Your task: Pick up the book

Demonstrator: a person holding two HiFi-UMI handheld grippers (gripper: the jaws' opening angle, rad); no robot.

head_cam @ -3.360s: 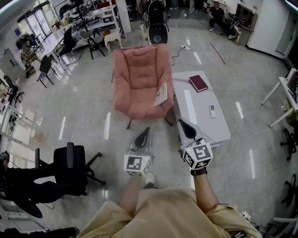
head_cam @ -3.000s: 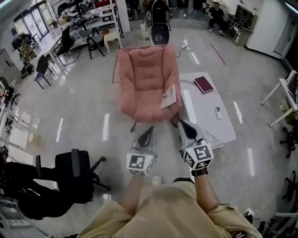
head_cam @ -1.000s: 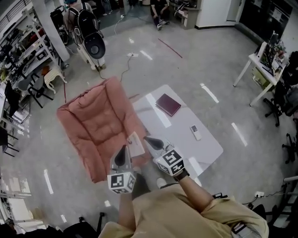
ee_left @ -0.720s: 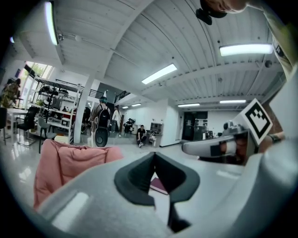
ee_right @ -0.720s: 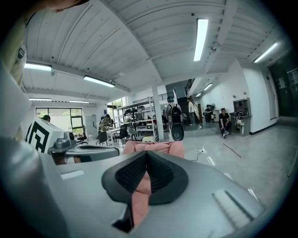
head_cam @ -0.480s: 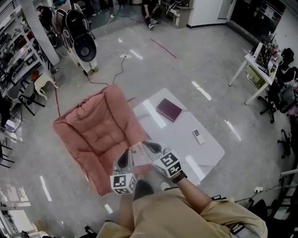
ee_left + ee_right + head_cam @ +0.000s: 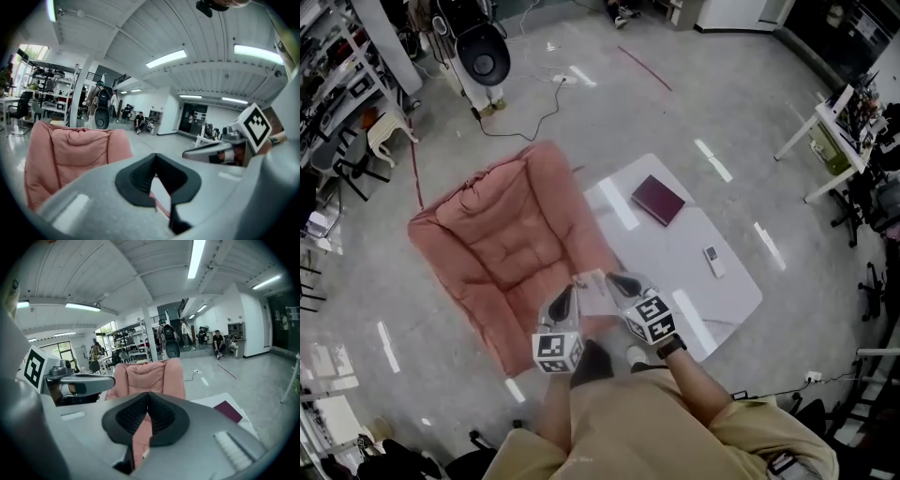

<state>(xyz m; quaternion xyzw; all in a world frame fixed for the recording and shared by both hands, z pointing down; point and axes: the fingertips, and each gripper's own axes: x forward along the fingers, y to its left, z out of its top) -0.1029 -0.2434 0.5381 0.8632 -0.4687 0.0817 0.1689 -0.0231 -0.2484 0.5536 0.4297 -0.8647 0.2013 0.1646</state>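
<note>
Both grippers have sunk since the previous head view toward the corner of the armchair (image 7: 506, 253) nearest the white table (image 7: 694, 234). There the left gripper (image 7: 563, 297) and right gripper (image 7: 622, 280) now flank a pale booklet (image 7: 592, 292), while the maroon book (image 7: 658, 200) lies well apart near the table's far end. Left gripper view: jaws clenched on nothing, armchair ahead, no book in sight. Right gripper view: jaws likewise pressed together and empty, the maroon book off to their right. Arriving closed, either tip could nudge the booklet off the seat edge onto the floor. With two candidates, the wrong one might be taken.
</note>
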